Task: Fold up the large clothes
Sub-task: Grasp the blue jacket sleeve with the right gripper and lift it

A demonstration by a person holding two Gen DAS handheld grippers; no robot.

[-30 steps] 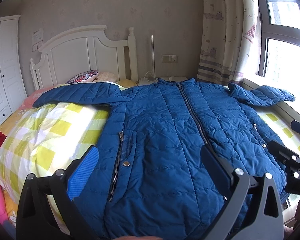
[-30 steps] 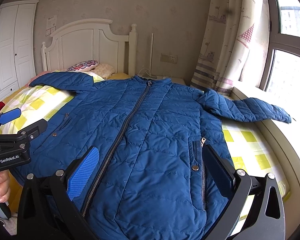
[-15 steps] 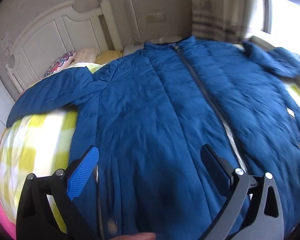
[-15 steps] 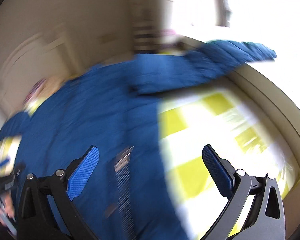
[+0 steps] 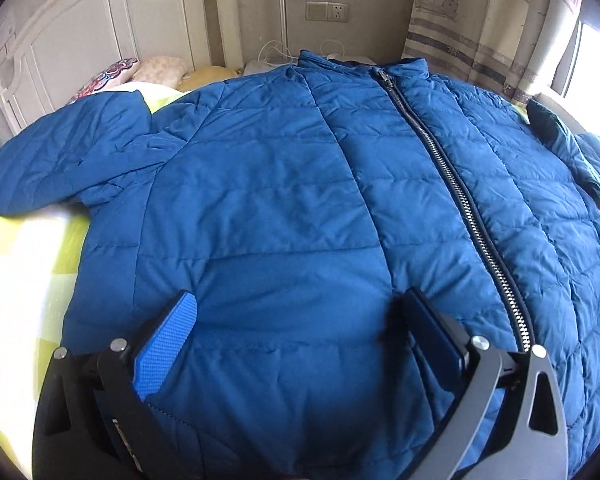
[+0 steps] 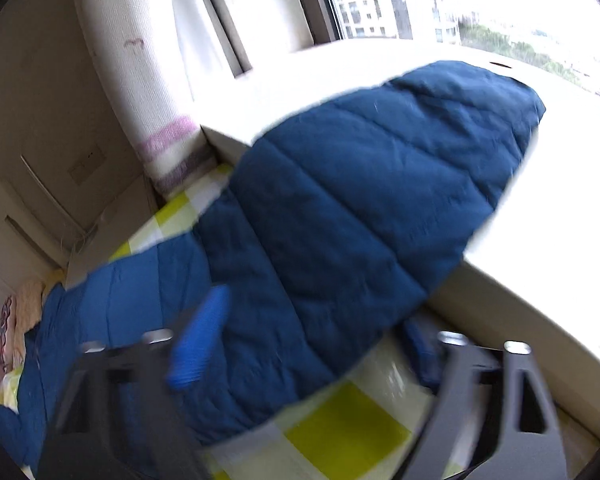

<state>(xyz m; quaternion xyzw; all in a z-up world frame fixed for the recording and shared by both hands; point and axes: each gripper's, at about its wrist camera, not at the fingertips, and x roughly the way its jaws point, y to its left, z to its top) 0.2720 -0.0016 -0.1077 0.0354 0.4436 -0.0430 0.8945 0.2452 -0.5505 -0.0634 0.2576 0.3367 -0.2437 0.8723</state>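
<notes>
We see the jacket (image 5: 300, 200) covering most of the bed (image 5: 24, 272). Its sleeve (image 6: 380, 200) overlaps the sill (image 6: 540, 280), blocking that side.

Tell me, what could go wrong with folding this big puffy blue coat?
The puffy blue quilted coat is thick and slippery-looking, so it may slide from the right gripper, whose jaws have just been closing around the blue quilted sleeve lying over the pale window ledge. The left gripper stands open over the front panel and could snag the metal zipper.
</notes>
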